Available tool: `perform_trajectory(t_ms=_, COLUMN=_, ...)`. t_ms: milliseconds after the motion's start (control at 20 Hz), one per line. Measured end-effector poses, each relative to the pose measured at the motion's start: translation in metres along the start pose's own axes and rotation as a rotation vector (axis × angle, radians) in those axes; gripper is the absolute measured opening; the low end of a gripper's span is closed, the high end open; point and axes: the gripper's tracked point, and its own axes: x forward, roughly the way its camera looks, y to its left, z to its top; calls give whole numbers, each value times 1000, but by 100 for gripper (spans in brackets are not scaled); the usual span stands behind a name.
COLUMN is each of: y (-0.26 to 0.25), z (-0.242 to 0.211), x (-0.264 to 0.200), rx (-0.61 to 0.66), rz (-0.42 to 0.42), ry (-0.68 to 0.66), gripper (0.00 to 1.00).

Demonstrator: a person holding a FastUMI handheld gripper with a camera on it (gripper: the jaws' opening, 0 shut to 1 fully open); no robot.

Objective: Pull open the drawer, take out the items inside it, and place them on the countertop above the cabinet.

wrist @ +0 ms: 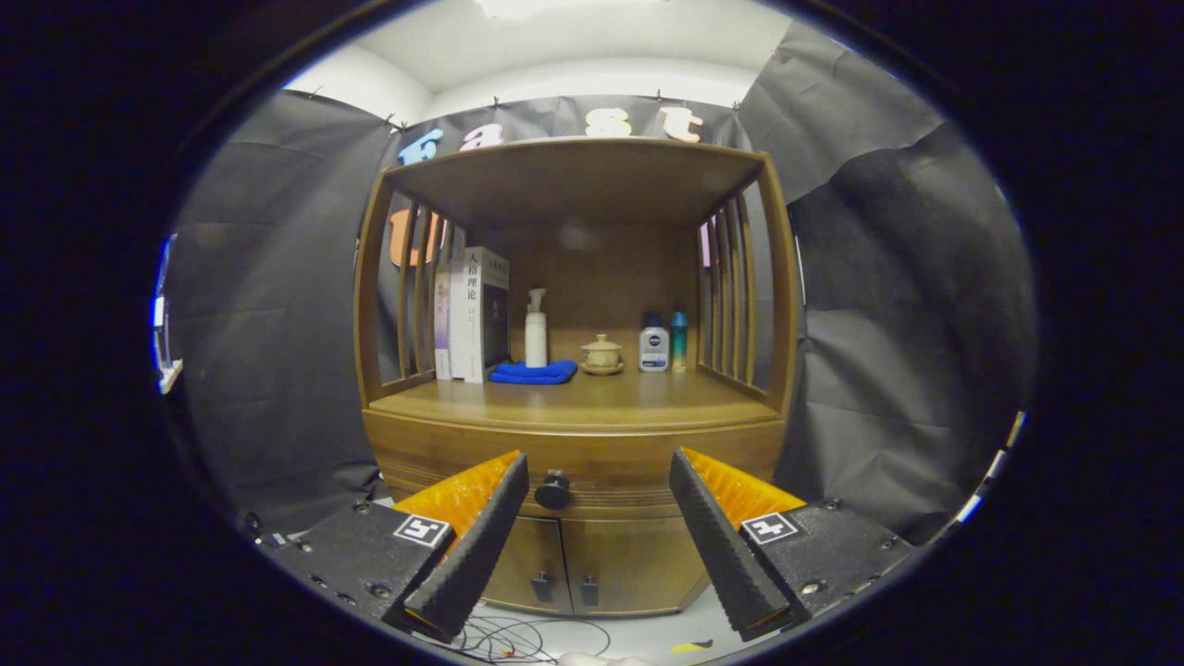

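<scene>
1. Cabinet [573,370]: a wooden unit, square-on ahead of me, backed by the booth's black cloth. An open shelf bay sits above, a drawer band below it, and two small doors at the bottom.
2. Tabletop [573,400] over the drawer: books, a folded blue cloth [535,372], a pump bottle, a lidded cup and two small bottles all stand towards the back. The front strip is bare, in my judgement room enough for what comes out.
3. Drawer [573,462]: shut, front flush with the cabinet. Contents hidden.
4. Knob [553,490]: dark, round, mid-drawer. It lies beyond my fingers, apart from them, and closer to the left one than the right.
5. My tool [599,481]: fingers spread wide, holding nothing.
6. Finding: the approach is straight ahead with a slight shift left, to centre the knob in the gap before closing.
</scene>
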Motion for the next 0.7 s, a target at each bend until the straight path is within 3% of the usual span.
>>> perform_trajectory(t_ms=700, y=35, z=-86, x=126, rx=-27, rz=-16, ry=157, gripper=100)
